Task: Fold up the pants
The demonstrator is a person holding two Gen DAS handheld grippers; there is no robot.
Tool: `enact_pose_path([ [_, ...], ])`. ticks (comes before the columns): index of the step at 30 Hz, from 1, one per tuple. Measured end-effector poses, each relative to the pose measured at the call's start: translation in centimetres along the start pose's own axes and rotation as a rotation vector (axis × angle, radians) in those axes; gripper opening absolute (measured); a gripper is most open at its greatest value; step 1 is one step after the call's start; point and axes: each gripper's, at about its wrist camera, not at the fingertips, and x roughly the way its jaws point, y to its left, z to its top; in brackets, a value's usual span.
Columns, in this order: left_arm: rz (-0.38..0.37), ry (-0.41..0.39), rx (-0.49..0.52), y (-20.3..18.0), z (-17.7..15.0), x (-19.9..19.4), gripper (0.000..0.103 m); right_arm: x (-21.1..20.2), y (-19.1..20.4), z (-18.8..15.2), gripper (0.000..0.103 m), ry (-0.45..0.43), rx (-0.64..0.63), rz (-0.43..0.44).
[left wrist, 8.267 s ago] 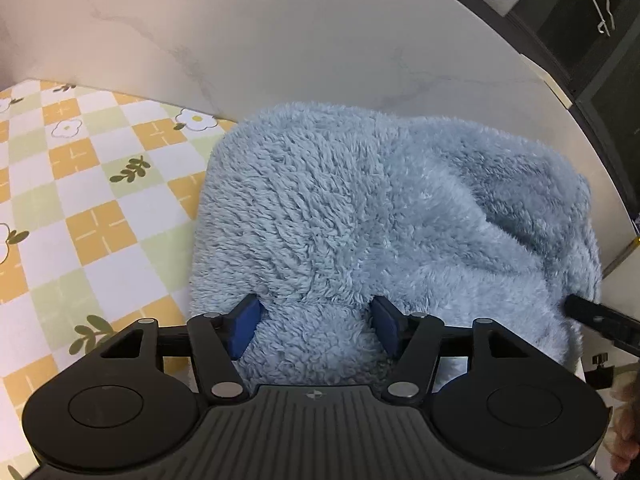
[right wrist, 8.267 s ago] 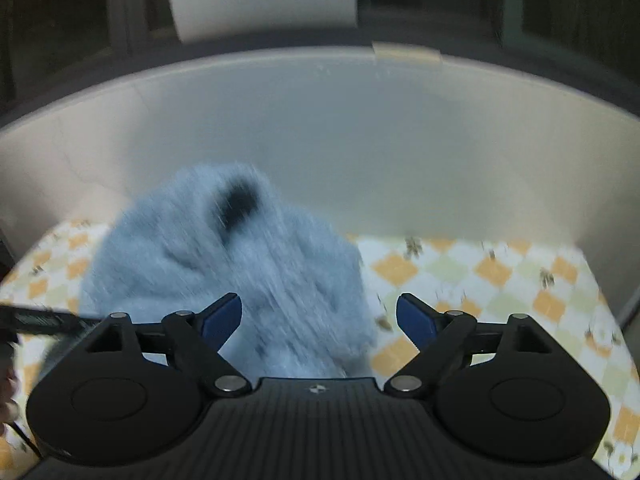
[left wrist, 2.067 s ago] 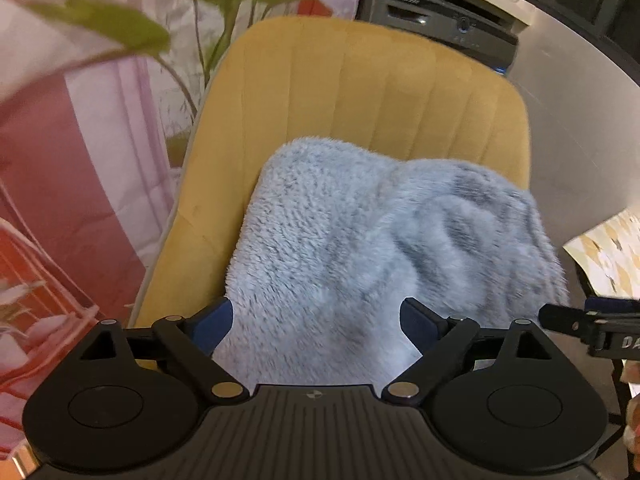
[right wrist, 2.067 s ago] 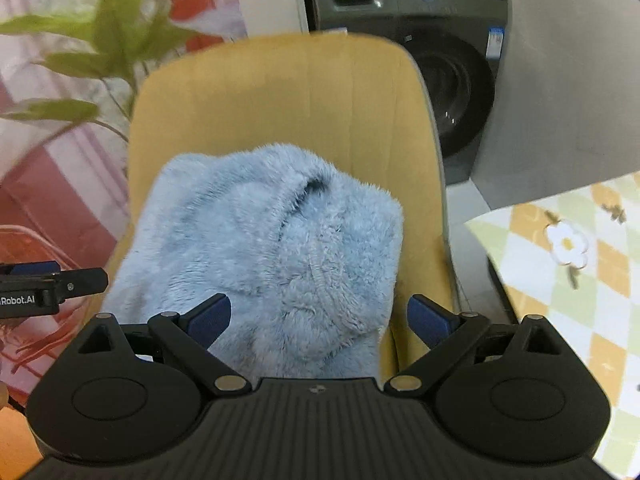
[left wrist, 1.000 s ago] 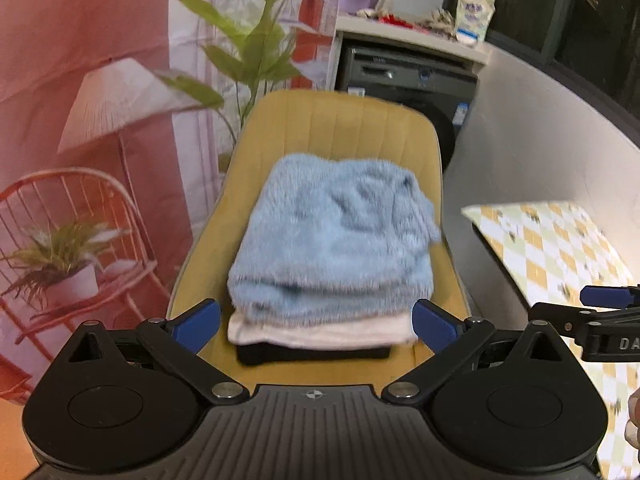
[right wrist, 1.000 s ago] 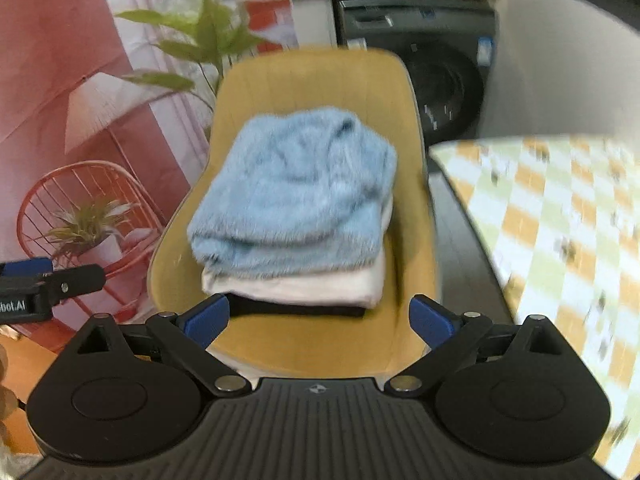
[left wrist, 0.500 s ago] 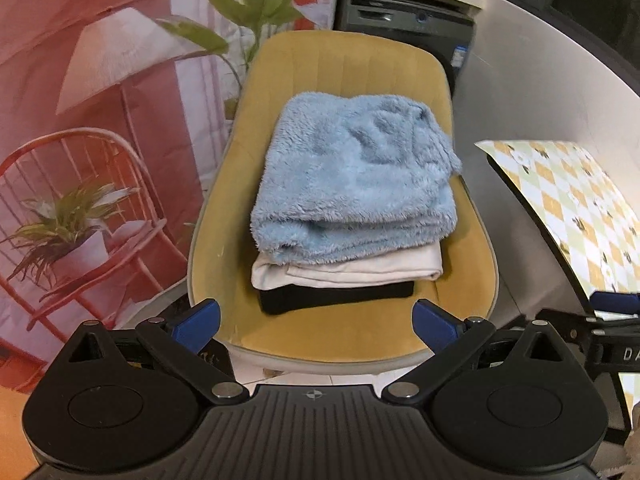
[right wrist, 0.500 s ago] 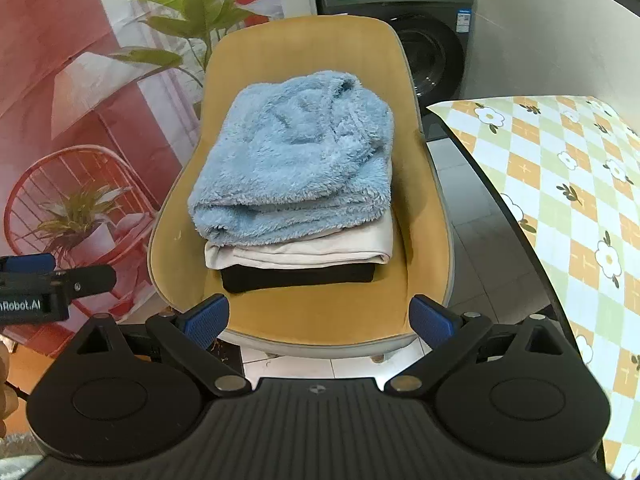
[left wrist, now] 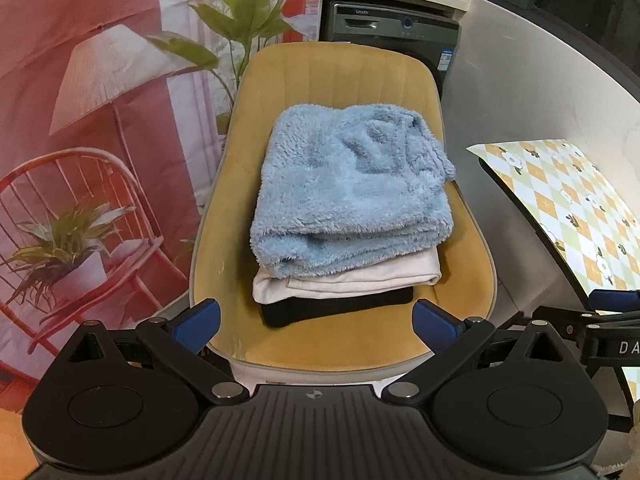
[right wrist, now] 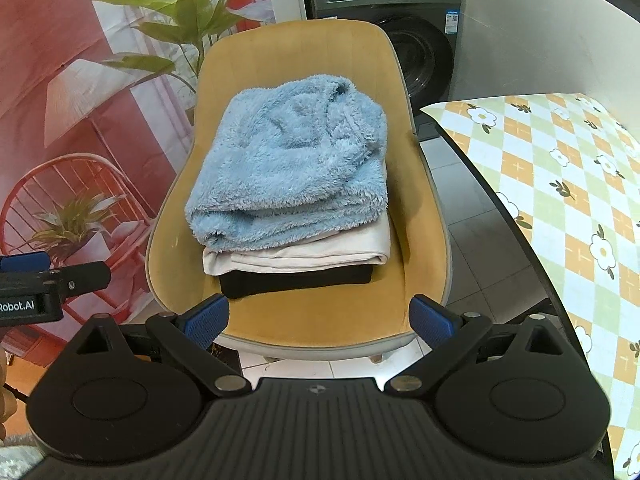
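Observation:
Folded fluffy light-blue pants (left wrist: 352,192) (right wrist: 292,176) lie on top of a stack on a yellow chair (left wrist: 468,280) (right wrist: 416,280). Under them sit a folded cream garment (left wrist: 348,282) (right wrist: 304,256) and a folded black one (left wrist: 332,306) (right wrist: 296,280). My left gripper (left wrist: 316,326) hangs open in front of the chair's front edge, holding nothing. My right gripper (right wrist: 318,320) is also open and empty, just short of the seat. Each gripper's tip shows at the edge of the other's view.
A table with a checked flower cloth (left wrist: 580,208) (right wrist: 568,184) stands to the right of the chair. A washing machine (right wrist: 400,20) is behind the chair. A leafy plant (left wrist: 236,28) and a red printed backdrop (left wrist: 80,120) fill the left.
Both grippers let go of the blue pants on the chair stack and drew back. In the last half second the views hardly shift.

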Motion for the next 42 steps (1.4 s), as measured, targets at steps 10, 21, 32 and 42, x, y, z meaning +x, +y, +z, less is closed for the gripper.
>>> enact_pose_path([
  [10,-0.004,-0.001,-0.005,0.22,-0.37,-0.40,0.103,0.18,0.41,0.23,0.098,0.002,0.001,0.004],
  [21,-0.014,0.006,-0.018,-0.11,-0.82,-0.39,0.103,0.24,0.27,0.08,0.098,-0.001,0.004,-0.005],
  [32,-0.026,-0.003,-0.007,-0.08,-0.50,-0.35,0.103,-0.03,0.20,0.00,0.098,-0.010,-0.001,-0.009],
  [42,-0.023,-0.004,-0.024,0.15,-0.40,-0.32,0.103,0.01,0.59,0.36,0.098,-0.013,-0.013,-0.008],
])
